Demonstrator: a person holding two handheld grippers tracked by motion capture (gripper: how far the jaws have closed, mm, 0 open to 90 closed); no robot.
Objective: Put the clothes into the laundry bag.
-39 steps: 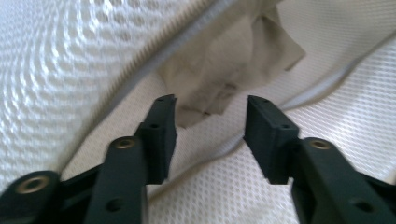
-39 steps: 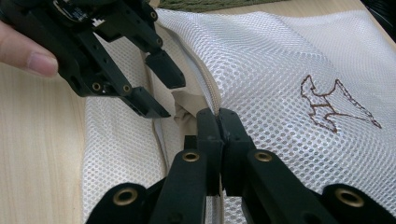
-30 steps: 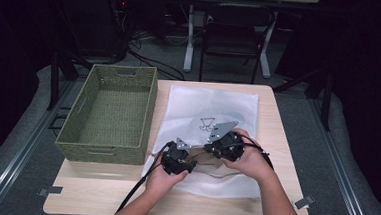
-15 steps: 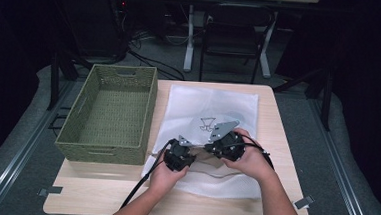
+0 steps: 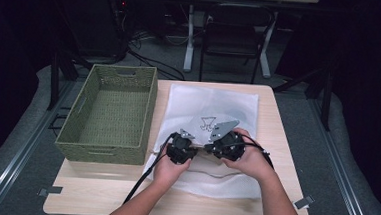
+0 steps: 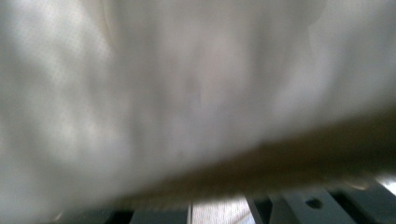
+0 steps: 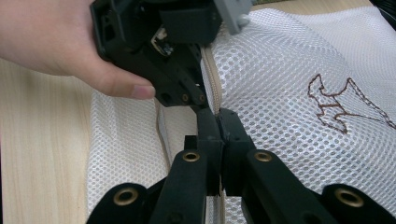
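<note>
High view: a white mesh bag (image 5: 209, 138) lies flat on the wooden table (image 5: 281, 143), just right of a green woven basket (image 5: 109, 113) that stands at the table's left side. A brown embroidered mark (image 5: 207, 122) sits near the bag's middle. The person's forearms come in from the bottom edge, and both hands meet over the near half of the bag. The left gripper (image 5: 180, 148) and the right gripper (image 5: 225, 143) are close together, almost touching, both pointed down at the fabric; a black cable trails from the left one toward the table's near edge. Left gripper view: blurred white mesh hangs right in front of the lens, with a tan strip (image 6: 280, 163) running across below it, and the picture is too soft to make out the jaws; they have just been closing and are now pressed together, and the right gripper view shows them pinching the bag at its zipper. Right gripper view: the right gripper's own two black jaws (image 7: 219, 135) are clamped together on the tan zipper (image 7: 211, 79) of the bag. The left gripper (image 7: 196, 100) comes down from above and grips the same zipper line just beyond them, held by the left hand (image 7: 56, 42). The embroidered mark lies to the right on the mesh.
</note>
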